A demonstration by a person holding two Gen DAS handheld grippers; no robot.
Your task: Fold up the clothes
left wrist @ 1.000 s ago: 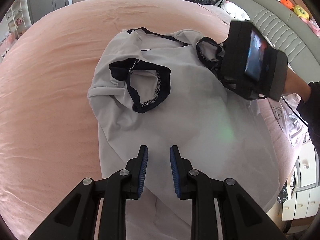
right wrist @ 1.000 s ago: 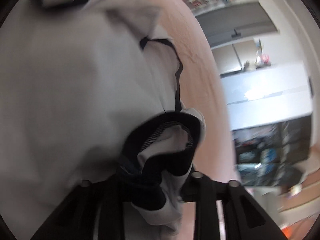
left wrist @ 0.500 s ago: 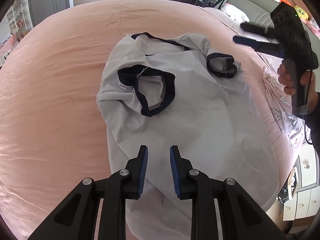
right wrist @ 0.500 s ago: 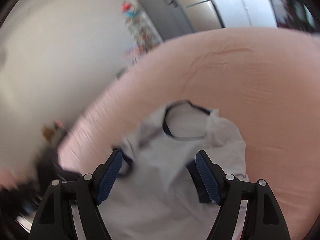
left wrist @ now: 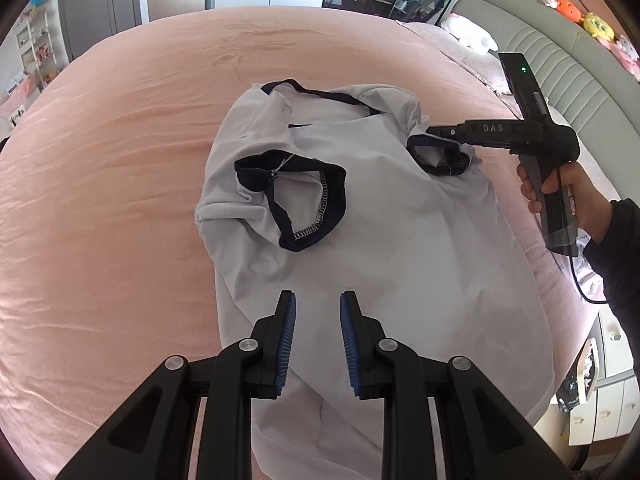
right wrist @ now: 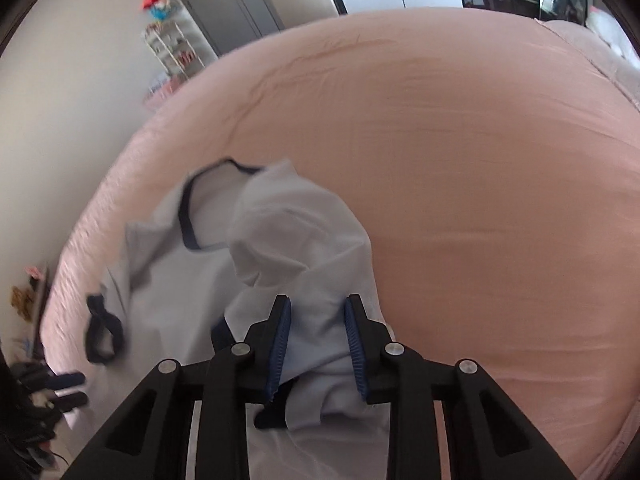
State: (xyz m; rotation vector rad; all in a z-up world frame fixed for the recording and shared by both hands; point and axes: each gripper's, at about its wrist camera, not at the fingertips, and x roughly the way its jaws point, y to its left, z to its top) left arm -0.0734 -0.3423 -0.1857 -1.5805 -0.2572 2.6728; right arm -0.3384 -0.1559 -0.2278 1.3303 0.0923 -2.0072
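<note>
Left wrist view first: one white T-shirt (left wrist: 360, 208) with navy trim lies crumpled on the pink bed (left wrist: 120, 160), collar at the far end, hem running off the near edge. Its left sleeve (left wrist: 296, 200) is flopped over onto the chest, the navy cuff gaping open with the stitching showing. The left gripper (left wrist: 316, 336) hovers over the lower part of the shirt, jaws parted by a modest gap with nothing between them. Across the shirt, the right gripper (left wrist: 440, 134) is held in a hand (left wrist: 560, 192) with a dark sleeve behind it — its tips sit right at the right sleeve's navy cuff (left wrist: 440, 158), though contact can't be made out from here. Beyond, a grey padded headboard (left wrist: 560, 52) carries several soft toys (left wrist: 588, 16).

Over to the right wrist view, somewhat blurred: the same single shirt, seen from its right side. The right gripper's jaws stand moderately open, straddling a bunched fold of white sleeve fabric — cloth between the blue pads (right wrist: 280, 344), not clamped. Two navy cuffs are in sight, one just under the jaws, one far left. The left gripper shows dimly at the lower left edge, and a shelf rack (right wrist: 172, 56) stands by the wall.
</note>
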